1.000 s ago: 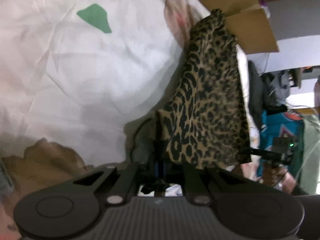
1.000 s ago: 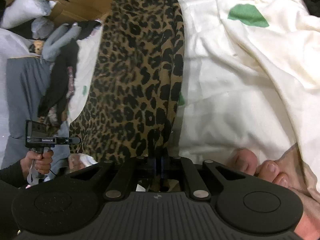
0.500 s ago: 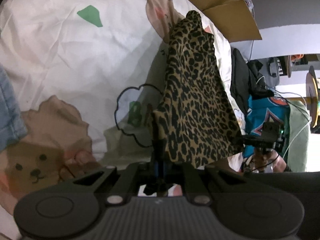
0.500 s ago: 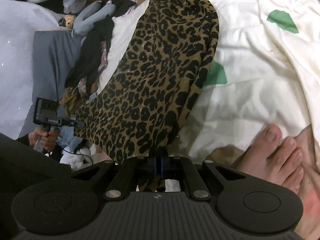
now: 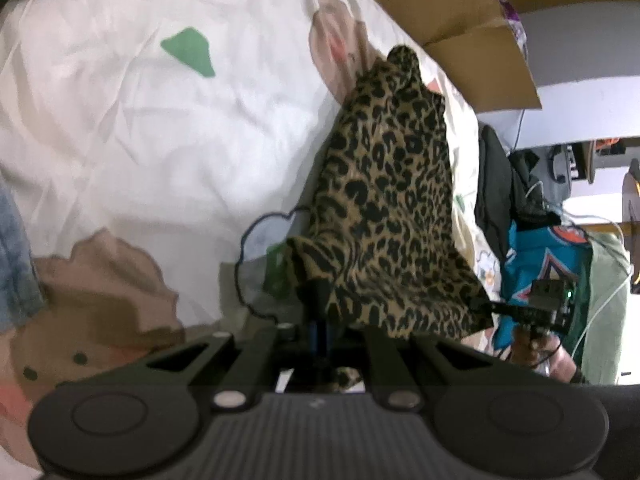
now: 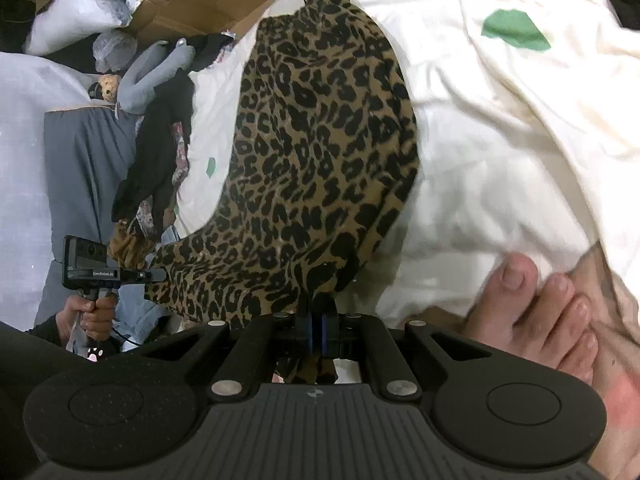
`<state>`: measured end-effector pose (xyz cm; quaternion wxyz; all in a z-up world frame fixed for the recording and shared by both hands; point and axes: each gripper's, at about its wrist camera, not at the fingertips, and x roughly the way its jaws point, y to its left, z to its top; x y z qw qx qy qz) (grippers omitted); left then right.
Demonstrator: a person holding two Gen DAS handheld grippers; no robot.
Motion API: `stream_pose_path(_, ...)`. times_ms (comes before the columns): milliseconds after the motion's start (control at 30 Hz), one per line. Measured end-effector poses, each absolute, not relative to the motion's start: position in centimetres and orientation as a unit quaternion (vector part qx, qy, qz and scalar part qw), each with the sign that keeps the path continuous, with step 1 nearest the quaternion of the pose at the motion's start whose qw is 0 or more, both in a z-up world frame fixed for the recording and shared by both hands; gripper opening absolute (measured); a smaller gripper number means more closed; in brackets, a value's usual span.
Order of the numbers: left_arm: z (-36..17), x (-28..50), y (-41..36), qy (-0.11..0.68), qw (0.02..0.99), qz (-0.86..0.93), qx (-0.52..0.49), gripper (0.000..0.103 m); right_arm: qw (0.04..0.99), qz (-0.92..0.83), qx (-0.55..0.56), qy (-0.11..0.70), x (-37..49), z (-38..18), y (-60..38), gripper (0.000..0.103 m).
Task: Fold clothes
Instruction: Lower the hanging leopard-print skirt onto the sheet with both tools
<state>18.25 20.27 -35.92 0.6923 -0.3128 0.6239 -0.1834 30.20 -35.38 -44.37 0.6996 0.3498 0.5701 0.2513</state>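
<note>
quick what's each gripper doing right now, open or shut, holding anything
Left gripper: shut on a corner of the leopard-print garment.
Right gripper: shut on another corner of the same garment.

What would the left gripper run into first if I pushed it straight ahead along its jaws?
The leopard-print garment that the left gripper is already clamped on: the cloth rises directly ahead of the jaws. Behind it probably lies the white printed bedsheet, though depth is hard to judge here.

leopard-print garment [image 5: 384, 208] pinched in left gripper [image 5: 319, 320] jaws, hanging above white printed sheet [image 5: 120, 128]
</note>
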Motion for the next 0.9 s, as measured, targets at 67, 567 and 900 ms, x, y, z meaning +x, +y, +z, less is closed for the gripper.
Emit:
stream_pose_path(67, -35.6, 18.6, 20.4, 0.615, 0.698, -0.181, -0.319, 0.004, 0.703, 0.249, 0.358, 0.562, 30.4, -44.2, -35.8, 0.002)
stream_pose_path(567, -32.3, 21.8, 20.5, 0.525, 0.755, -0.183, -0.347, 0.004, 0.743, 0.229, 0.392, 0.492, 32.3, -42.1, -37.5, 0.002)
stream_pose_path(900, -33.0, 25.0, 19.8, 0.508, 0.778, -0.161, -0.333, 0.004, 0.772, 0.201, 0.391, 0.46, 34.0, -41.7, -37.4, 0.002)
